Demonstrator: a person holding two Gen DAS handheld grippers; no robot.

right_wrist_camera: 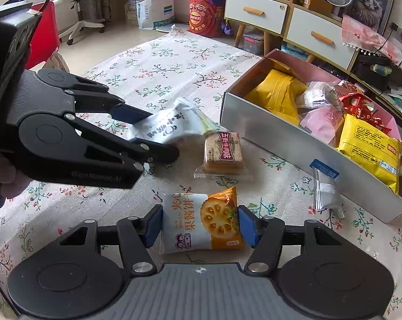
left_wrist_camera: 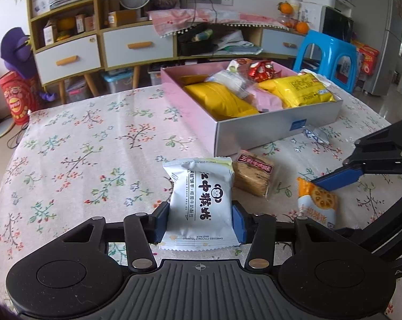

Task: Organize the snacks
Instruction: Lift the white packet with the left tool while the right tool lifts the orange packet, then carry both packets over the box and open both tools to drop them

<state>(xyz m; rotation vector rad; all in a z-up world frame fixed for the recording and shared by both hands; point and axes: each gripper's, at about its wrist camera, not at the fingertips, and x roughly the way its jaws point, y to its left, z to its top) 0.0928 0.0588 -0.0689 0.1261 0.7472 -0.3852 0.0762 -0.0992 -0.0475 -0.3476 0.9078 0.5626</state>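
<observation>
Two grippers, each closed on packet: left gripper (left_wrist_camera: 200, 220) pads squeeze white packet (left_wrist_camera: 201, 202) sides; right gripper (right_wrist_camera: 200, 225) pads clamp orange-white biscuit packet (right_wrist_camera: 201, 221), between jaws.

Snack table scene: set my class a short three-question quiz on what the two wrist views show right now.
1. True or false: the left gripper holds the orange jam-biscuit packet.
2. Which loose snack lies closest to the pink box? A) silver sachet B) white biscuit packet
3. What lies between the two gripped packets, on the tablecloth?

Key: 1 false, the right gripper has it. 2 A. 3 the brown cracker pack.
</observation>
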